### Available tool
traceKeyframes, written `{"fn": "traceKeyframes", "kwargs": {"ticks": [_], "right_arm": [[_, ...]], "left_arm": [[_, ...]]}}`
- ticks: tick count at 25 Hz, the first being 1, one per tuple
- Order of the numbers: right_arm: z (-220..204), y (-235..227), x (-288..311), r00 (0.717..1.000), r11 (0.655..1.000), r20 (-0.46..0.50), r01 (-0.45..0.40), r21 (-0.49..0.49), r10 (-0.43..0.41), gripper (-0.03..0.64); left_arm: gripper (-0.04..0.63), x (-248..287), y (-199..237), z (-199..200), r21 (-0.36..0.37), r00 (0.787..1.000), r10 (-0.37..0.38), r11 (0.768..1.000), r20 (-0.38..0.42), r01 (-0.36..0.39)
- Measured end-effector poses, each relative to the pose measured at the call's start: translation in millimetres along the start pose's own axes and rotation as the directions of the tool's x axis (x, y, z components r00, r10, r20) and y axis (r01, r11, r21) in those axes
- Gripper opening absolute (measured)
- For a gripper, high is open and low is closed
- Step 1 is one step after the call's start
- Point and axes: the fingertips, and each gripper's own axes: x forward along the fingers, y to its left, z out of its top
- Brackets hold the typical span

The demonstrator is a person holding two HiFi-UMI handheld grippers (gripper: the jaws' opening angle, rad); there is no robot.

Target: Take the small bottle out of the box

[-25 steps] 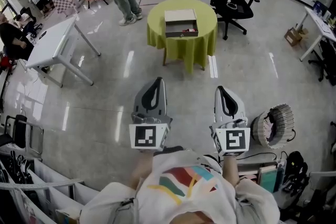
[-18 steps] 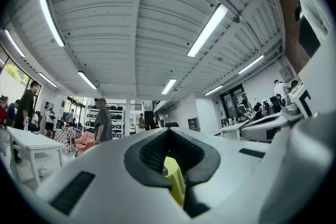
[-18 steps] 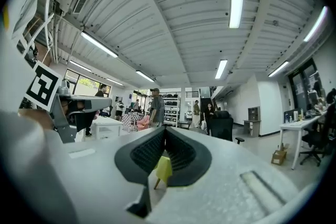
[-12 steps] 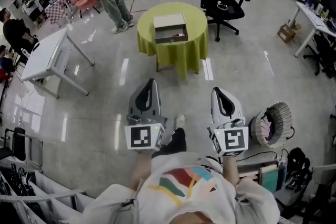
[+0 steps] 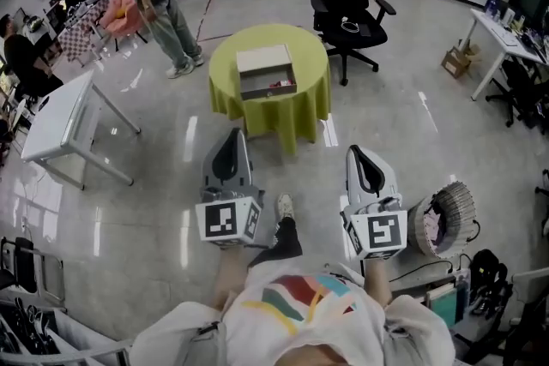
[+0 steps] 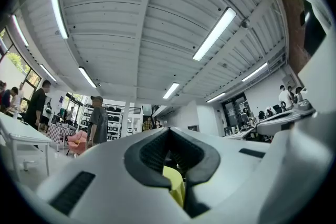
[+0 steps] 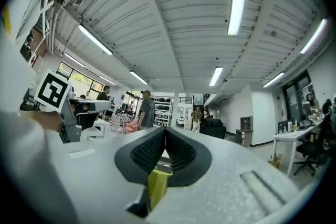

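1. Approach, I judge: the left tongs (image 5: 232,139) and right tongs (image 5: 363,157) are both closed on nothing, side by side, well apart from the box (image 5: 265,64).
2. The box sits open on the round table (image 5: 313,64) far ahead. The small bottle should lie inside (a reddish speck (image 5: 279,85) shows there, too small to name).
3. Next: get near, open one pair, and reach into the box from above.
4. A green cloth covers the table. The floor (image 5: 386,124) is glossy grey, with a black office chair (image 5: 347,0) beyond and a white desk (image 5: 64,111) at the left.
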Motion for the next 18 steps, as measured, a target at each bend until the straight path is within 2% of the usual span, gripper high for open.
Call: {"fn": "traceKeyframes", "kwargs": {"ticks": [6, 12, 18], "right_arm": [[-14, -18, 80, 0.999, 1.0, -0.04, 0.003, 0.003, -0.003, 0.005], [-10, -19, 198, 0.996, 0.996, -0.027, -0.084, -0.004, 0.084, 0.005], [-4, -25, 307, 0.995, 0.995, -0.026, -0.092, 0.022, 0.093, 0.005]], "left_arm": [[0.014, 78, 28, -25, -0.019, 0.999, -0.025, 1.0, -0.032, 0.025], [0.014, 177, 73, -38, -0.016, 0.999, -0.047, 0.999, -0.019, 0.046], [0.014, 262, 110, -51, 0.024, 0.994, -0.108, 0.994, -0.007, 0.108]]}}
